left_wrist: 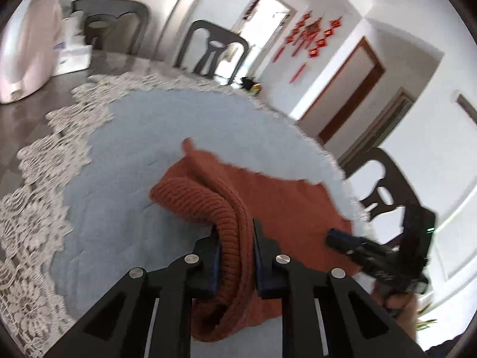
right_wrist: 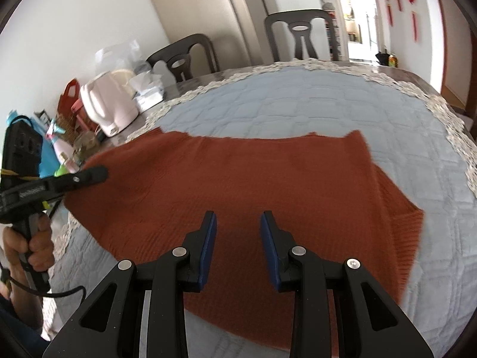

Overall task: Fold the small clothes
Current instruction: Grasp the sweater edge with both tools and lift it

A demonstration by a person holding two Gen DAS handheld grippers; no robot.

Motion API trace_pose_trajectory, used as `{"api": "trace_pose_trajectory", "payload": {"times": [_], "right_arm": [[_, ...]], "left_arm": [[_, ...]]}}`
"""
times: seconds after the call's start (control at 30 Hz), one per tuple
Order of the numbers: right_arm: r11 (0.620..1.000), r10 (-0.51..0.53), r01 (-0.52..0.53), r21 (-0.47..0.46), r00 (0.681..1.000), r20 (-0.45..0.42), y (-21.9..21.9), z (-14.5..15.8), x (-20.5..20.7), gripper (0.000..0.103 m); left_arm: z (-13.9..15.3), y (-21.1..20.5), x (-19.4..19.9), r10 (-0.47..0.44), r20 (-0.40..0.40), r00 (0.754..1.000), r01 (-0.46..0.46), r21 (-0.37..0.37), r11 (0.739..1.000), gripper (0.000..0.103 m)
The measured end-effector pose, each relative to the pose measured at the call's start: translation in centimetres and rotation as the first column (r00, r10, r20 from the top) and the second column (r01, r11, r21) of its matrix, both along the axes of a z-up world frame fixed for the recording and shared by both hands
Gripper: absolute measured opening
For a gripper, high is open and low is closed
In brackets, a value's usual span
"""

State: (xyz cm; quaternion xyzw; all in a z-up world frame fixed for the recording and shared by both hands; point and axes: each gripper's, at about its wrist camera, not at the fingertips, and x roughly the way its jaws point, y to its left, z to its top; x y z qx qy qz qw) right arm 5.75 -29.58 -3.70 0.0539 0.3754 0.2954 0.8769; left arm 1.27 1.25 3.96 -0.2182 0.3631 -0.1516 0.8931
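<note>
A rust-orange knit sweater (right_wrist: 238, 179) lies spread on a light blue quilted cloth (right_wrist: 313, 104). In the left wrist view my left gripper (left_wrist: 234, 232) is shut on a ribbed edge of the sweater (left_wrist: 208, 205), which is lifted and folded over. The left gripper also shows at the sweater's left edge in the right wrist view (right_wrist: 98, 174). My right gripper (right_wrist: 237, 220) is open and empty, hovering just above the middle of the sweater. It also shows in the left wrist view (left_wrist: 335, 237) over the sweater's right side.
The cloth has a lace border (left_wrist: 38, 179) and covers a dark table. A pink kettle (right_wrist: 108, 104), boxes and bottles (right_wrist: 64, 146) crowd the table's left side. Dark chairs (right_wrist: 301, 34) stand around the table. Red ornaments (left_wrist: 313, 35) hang on the wall.
</note>
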Motion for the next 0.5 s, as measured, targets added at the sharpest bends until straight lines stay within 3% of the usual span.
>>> {"api": "trace_pose_trajectory", "payload": {"times": [0.2,0.5], "right_arm": [[0.998,-0.054,0.054,0.042,0.999,0.0,-2.3,0.4,-0.2,0.032],[0.994,-0.059,0.062,0.088,0.998,-0.037,-3.8,0.1,-0.4,0.032]], "left_arm": [[1.6,-4.6,1.6,-0.141,0.044,0.989,0.143,-0.043,0.989,0.018],[-1.8,-10.9,3.0,-0.297,-0.036,0.954,0.295,-0.054,0.954,0.019]]}}
